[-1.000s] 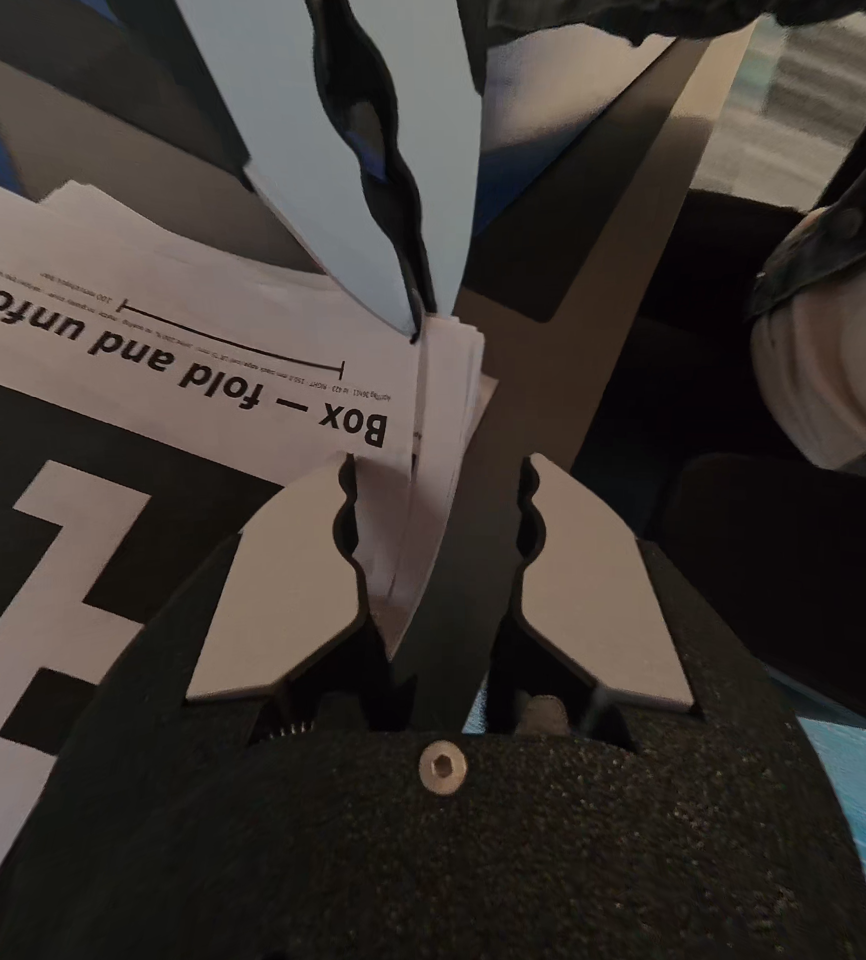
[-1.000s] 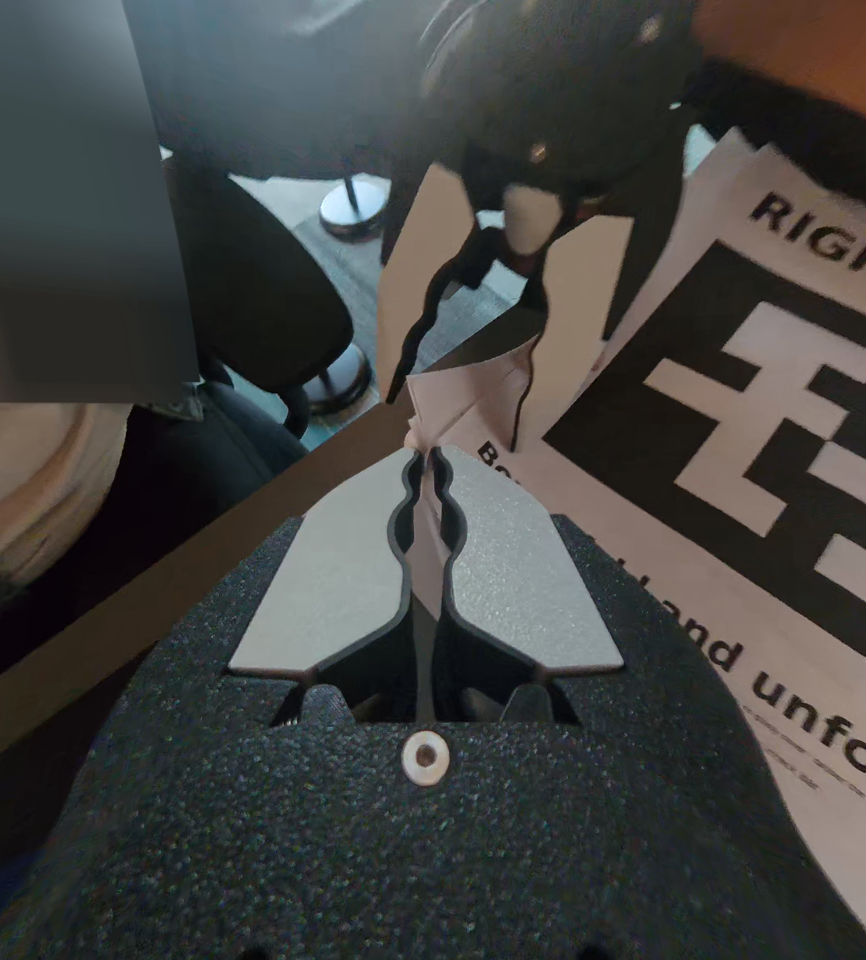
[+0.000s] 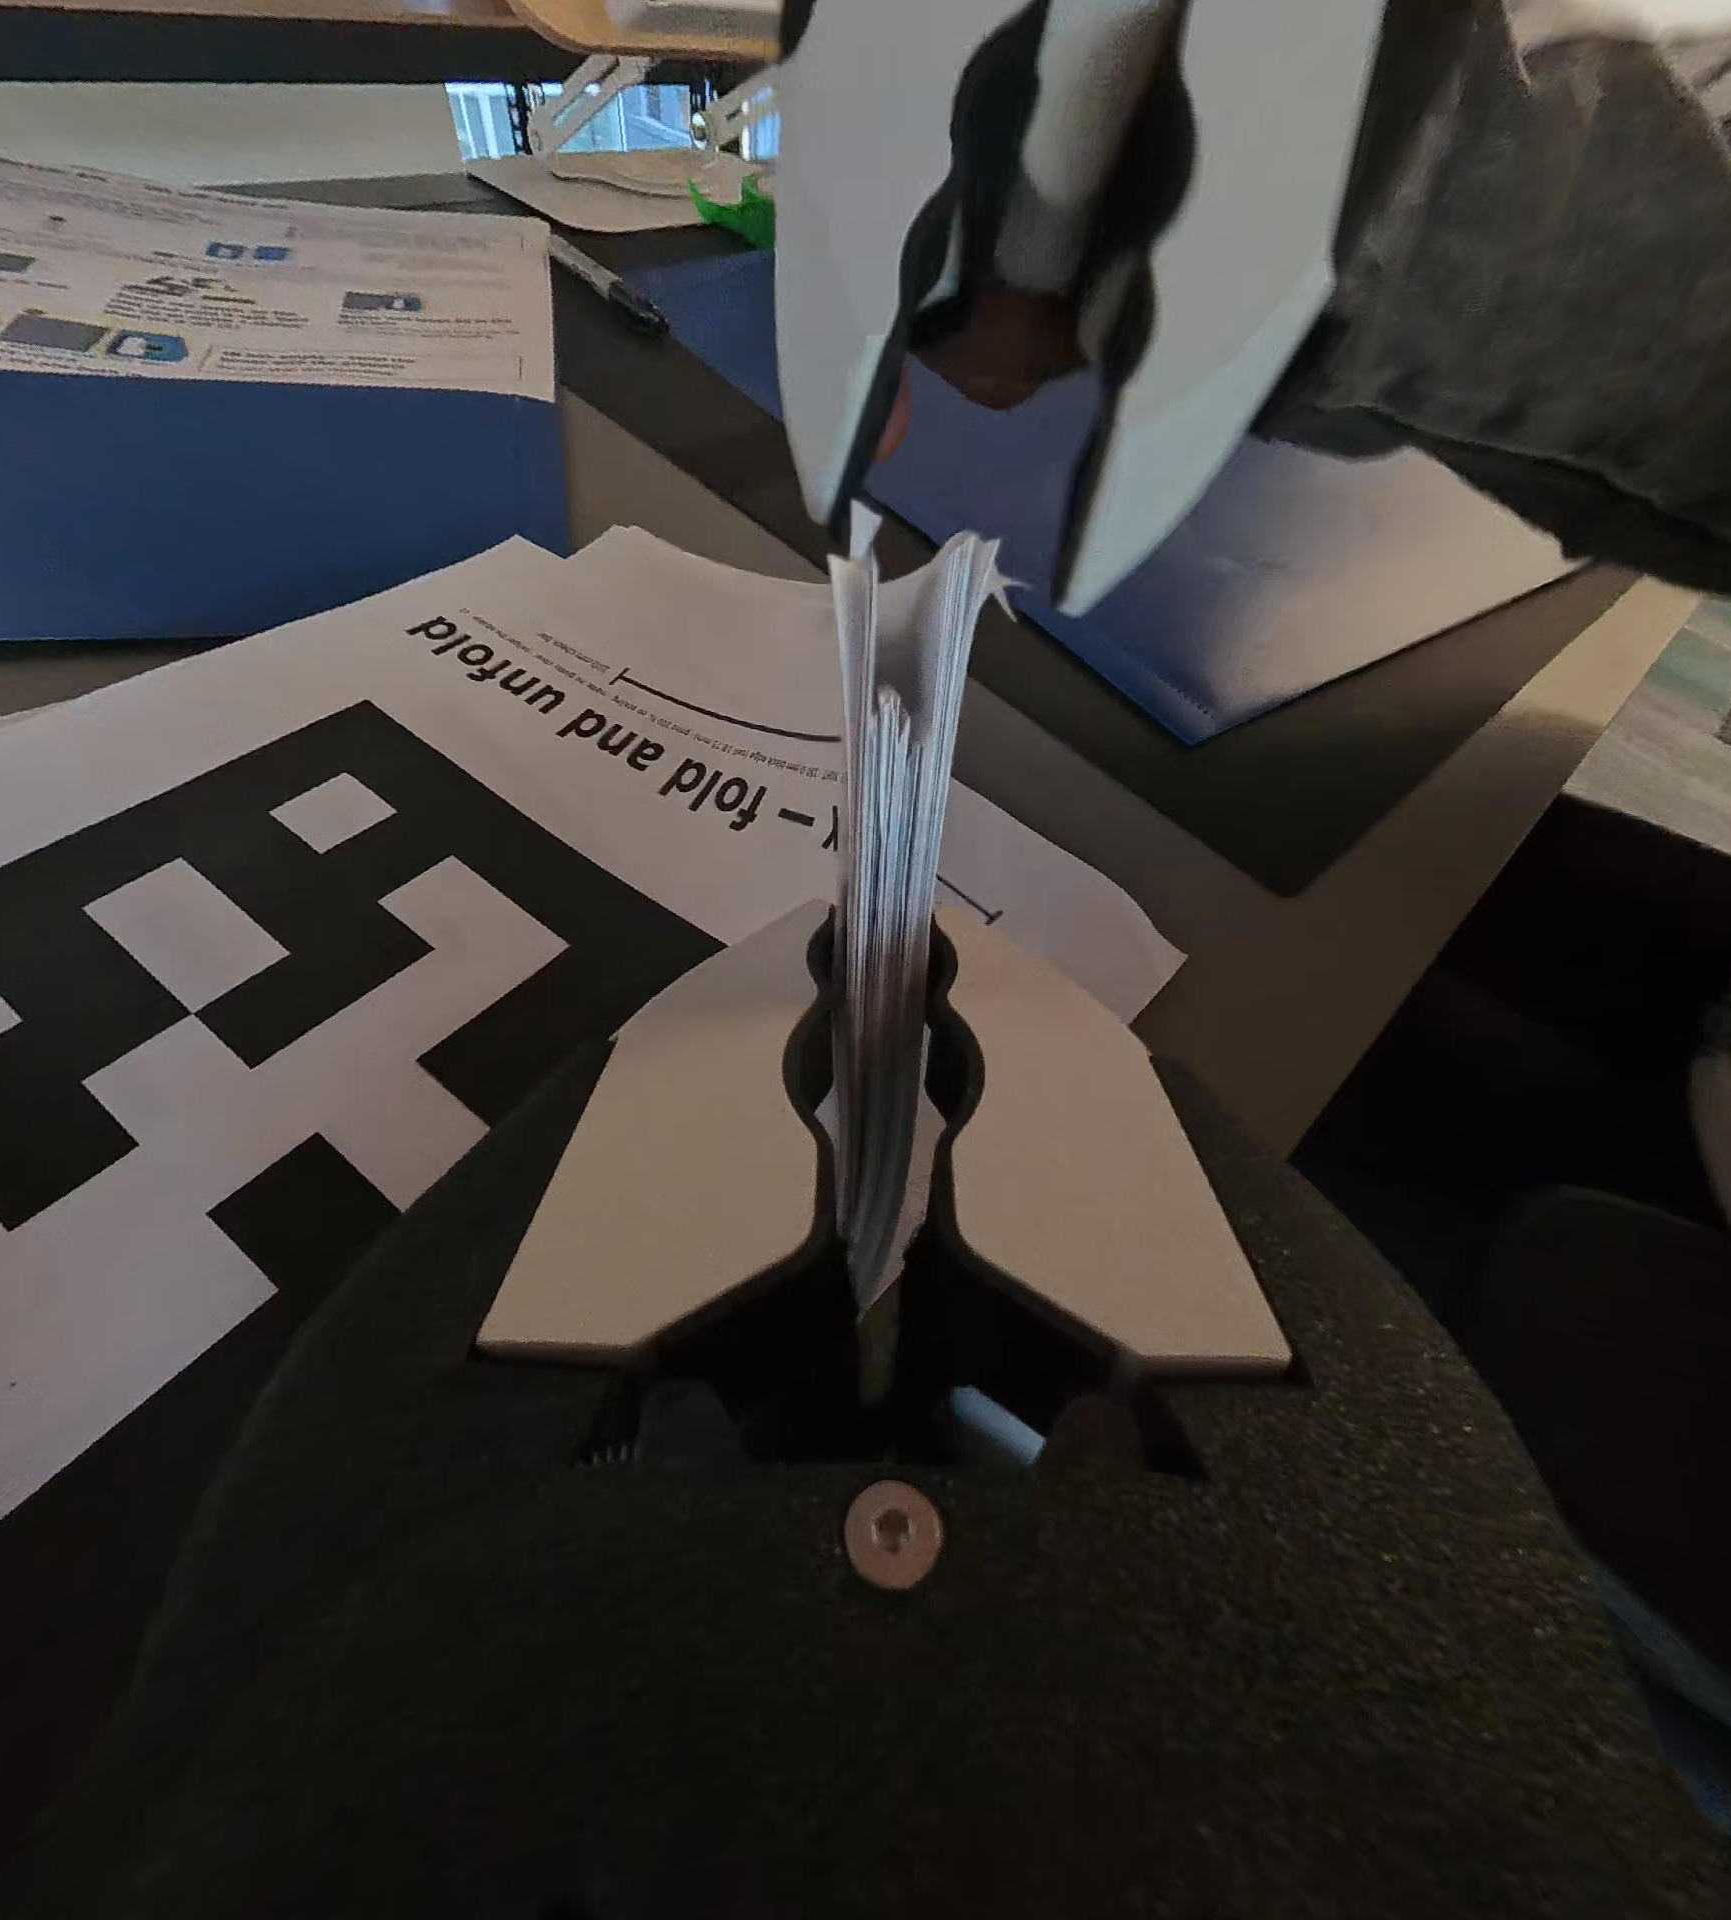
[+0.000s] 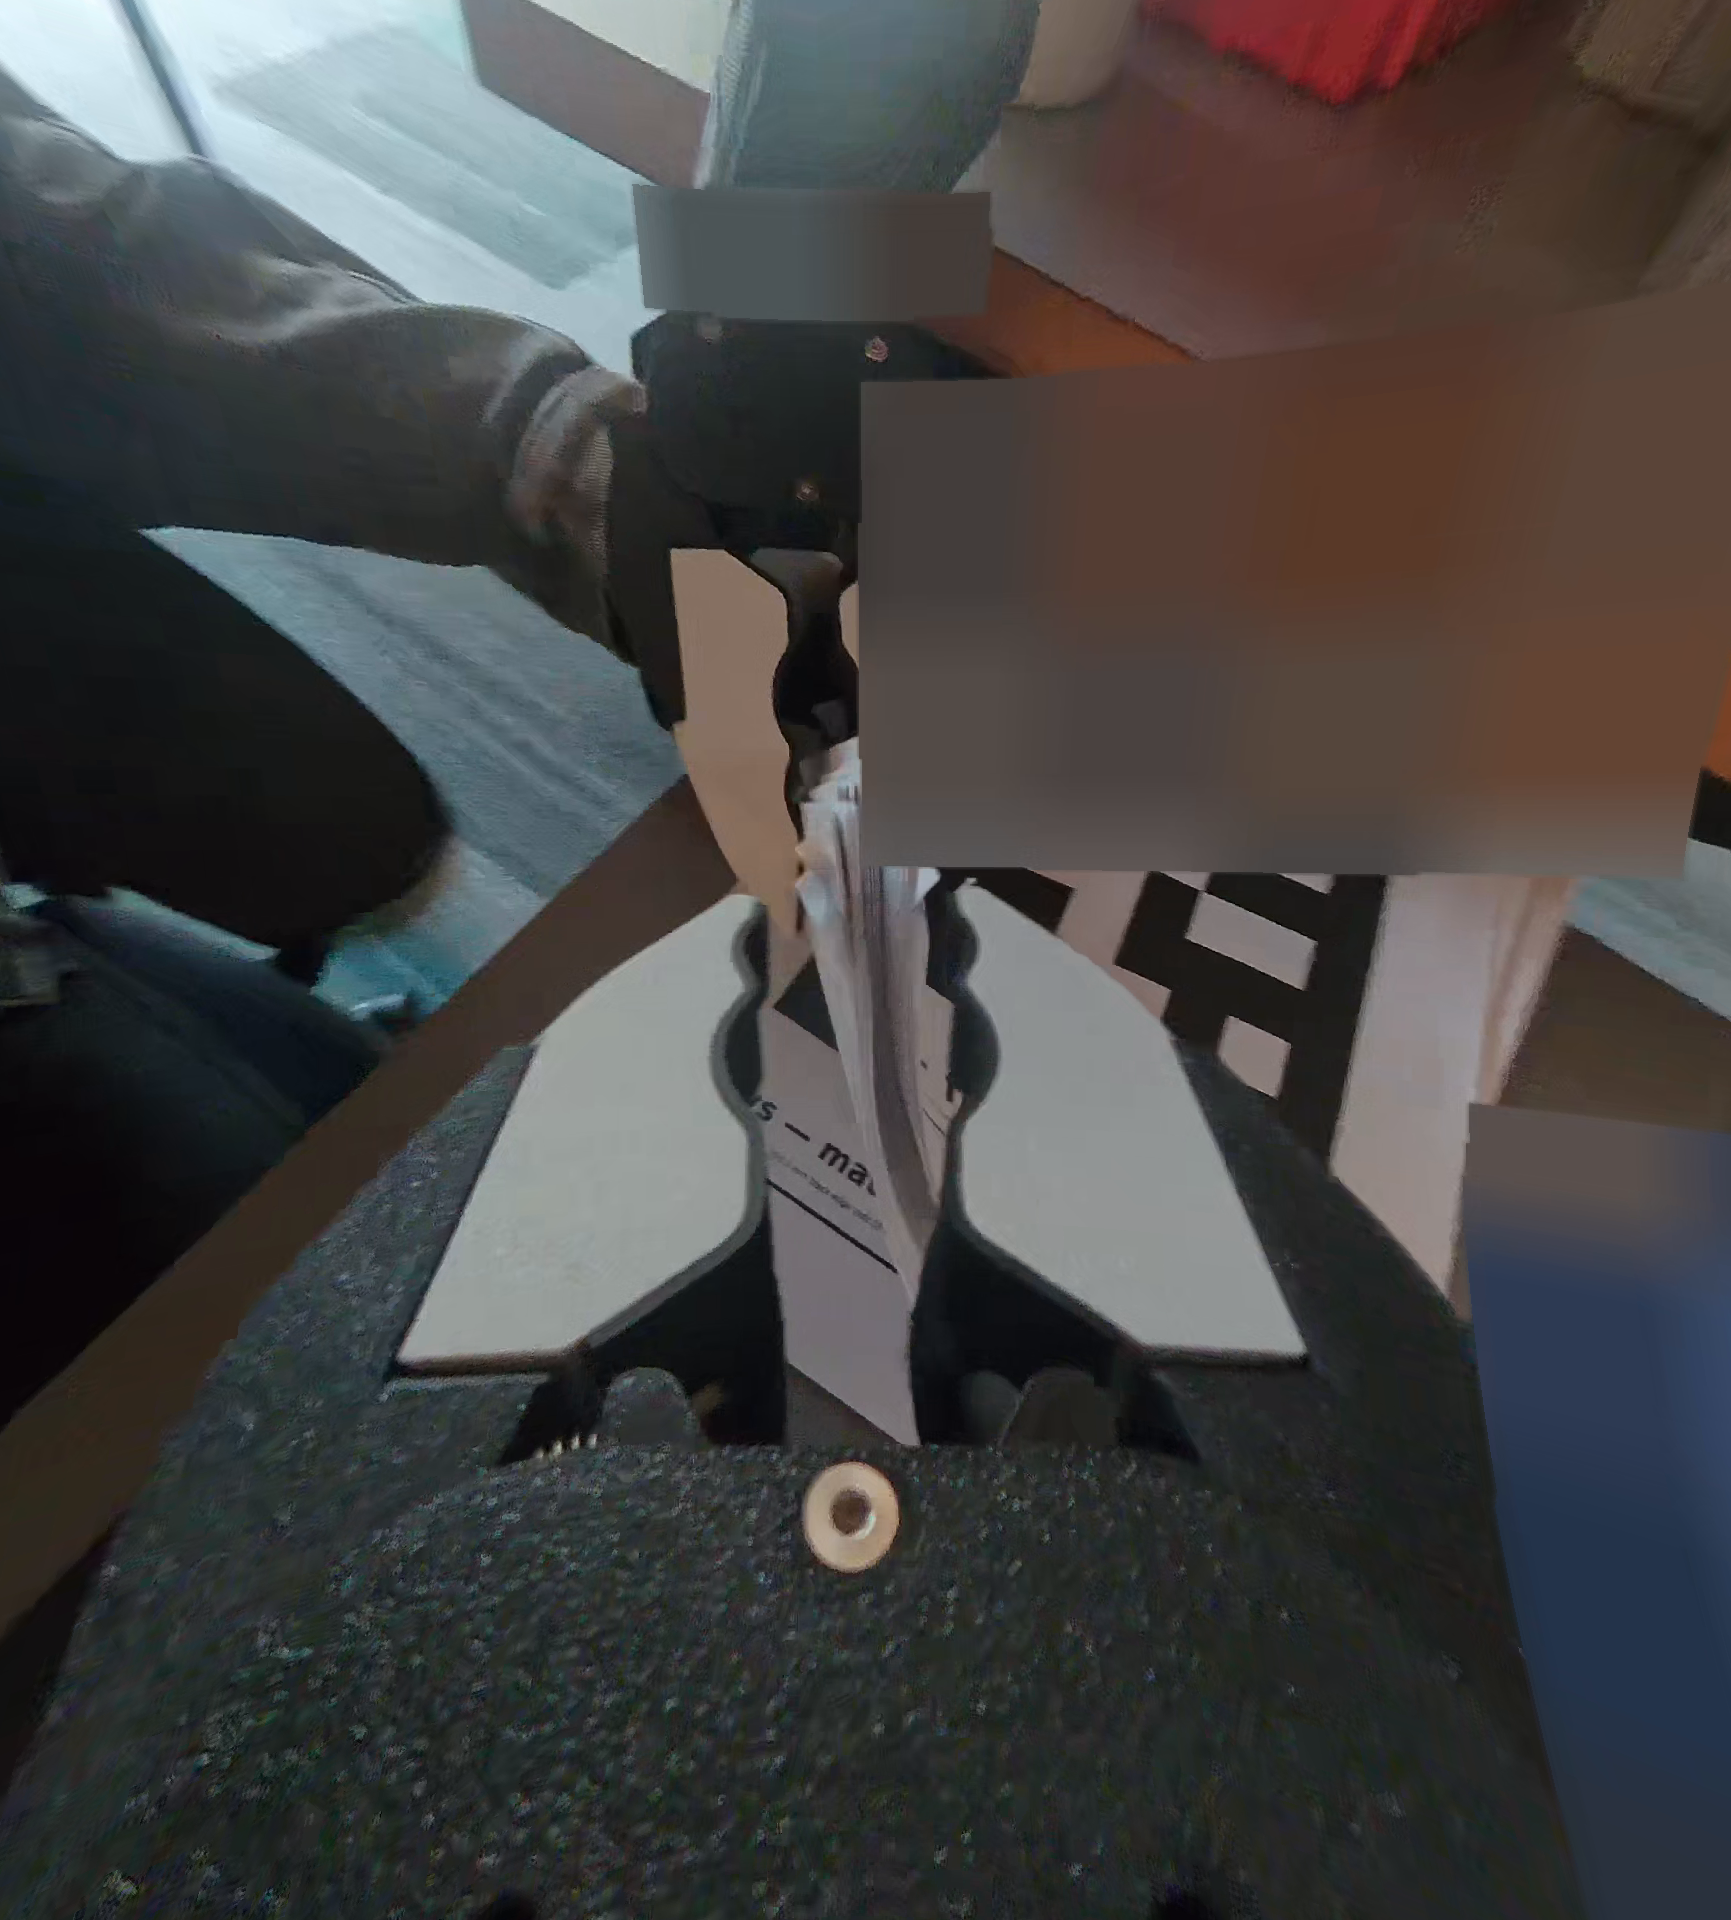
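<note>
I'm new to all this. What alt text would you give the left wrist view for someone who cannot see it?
The left gripper pinches a thick sheaf of white paper on edge, above printed sheets on a dark table. The right gripper, open, hangs just above the sheaf's far end.

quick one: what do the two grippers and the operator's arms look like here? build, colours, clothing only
Both match: the left gripper and right gripper have a black, grainy-textured body with one silver screw on the centreline. Each finger is a flat pale-grey plate with a wavy black inner edge. No cables show. The sleeve behind the left gripper is dark cloth with a ribbed cuff, and the one behind the right gripper is dark too.
</note>
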`<move>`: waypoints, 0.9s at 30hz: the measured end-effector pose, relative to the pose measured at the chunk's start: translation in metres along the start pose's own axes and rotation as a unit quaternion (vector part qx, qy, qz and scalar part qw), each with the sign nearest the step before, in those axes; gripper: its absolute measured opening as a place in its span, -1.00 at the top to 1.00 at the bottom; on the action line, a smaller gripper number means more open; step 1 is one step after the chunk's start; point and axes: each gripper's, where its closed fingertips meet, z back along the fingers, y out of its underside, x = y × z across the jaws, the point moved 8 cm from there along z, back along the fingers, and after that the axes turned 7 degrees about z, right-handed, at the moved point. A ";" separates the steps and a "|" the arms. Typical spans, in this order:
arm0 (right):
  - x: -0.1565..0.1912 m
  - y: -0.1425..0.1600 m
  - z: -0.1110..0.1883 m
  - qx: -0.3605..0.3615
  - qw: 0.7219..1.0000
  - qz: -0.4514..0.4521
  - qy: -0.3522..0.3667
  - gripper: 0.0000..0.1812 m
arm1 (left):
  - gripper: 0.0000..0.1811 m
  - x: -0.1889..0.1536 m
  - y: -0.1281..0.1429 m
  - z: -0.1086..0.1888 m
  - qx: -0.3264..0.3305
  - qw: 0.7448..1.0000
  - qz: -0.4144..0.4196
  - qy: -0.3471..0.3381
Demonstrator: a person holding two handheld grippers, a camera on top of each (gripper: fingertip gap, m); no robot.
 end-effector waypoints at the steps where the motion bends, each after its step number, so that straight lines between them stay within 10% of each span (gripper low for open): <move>1: 0.004 0.001 0.003 -0.001 0.999 0.005 0.037 0.56 | 0.85 0.002 -0.001 0.002 -0.012 1.000 0.011 0.003; 7: 0.042 0.017 0.021 -0.030 0.980 0.012 0.195 0.50 | 0.86 0.012 -0.004 0.016 -0.090 0.992 0.078 0.030; 15: 0.076 0.071 0.027 -0.073 0.975 -0.143 0.154 0.53 | 0.86 0.021 -0.005 0.027 -0.144 0.979 0.133 0.058; 27: 0.074 0.075 0.040 -0.126 0.964 -0.180 0.151 0.63 | 0.86 0.026 -0.005 0.028 -0.145 0.972 0.167 0.079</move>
